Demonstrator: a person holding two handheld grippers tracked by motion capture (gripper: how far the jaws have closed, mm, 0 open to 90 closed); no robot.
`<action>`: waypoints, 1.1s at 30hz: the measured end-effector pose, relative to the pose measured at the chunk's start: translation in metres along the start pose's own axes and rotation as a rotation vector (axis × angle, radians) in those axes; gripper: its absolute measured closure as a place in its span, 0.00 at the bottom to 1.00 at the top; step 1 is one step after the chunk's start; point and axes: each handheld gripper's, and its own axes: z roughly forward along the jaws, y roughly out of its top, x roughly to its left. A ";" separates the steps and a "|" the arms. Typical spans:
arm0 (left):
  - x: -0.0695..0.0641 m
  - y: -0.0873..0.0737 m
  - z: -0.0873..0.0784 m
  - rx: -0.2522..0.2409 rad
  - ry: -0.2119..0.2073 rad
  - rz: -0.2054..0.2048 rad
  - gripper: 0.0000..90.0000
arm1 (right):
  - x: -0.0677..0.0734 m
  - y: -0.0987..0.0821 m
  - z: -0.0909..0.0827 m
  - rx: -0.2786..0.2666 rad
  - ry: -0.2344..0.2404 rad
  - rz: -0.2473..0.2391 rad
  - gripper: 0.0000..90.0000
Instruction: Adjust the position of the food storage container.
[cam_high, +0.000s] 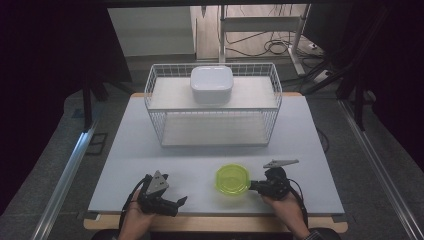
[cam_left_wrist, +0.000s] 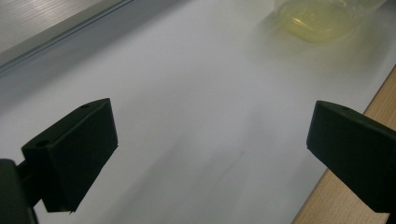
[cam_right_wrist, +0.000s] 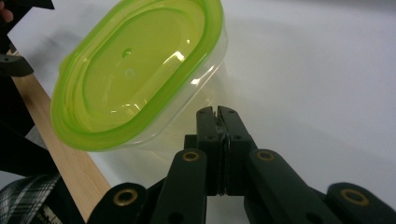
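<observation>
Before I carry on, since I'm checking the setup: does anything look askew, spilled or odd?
Nothing spilled or damaged. The green container sits upright near the table's front edge, with the shut right gripper at its side. The white box rests squarely on the wire basket.

I see left gripper (cam_high: 172, 203): black, grey three-cornered plate, black cable | right gripper (cam_right_wrist: 217, 111): black arms, brass-ringed pivot holes, same grey plate | left jaw blocks: small screw holes | cuff (cam_right_wrist: 25, 201): plaid
</observation>
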 end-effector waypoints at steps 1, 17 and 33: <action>0.000 0.000 0.000 0.000 -0.001 0.000 0.02 | 0.001 0.002 0.002 0.001 0.005 -0.001 0.98; 0.000 0.000 0.000 0.003 -0.004 0.001 0.02 | 0.019 0.031 0.043 0.011 0.038 -0.062 0.98; 0.000 0.000 -0.001 0.004 -0.006 0.000 0.02 | 0.027 0.042 0.058 0.014 -0.006 -0.145 0.94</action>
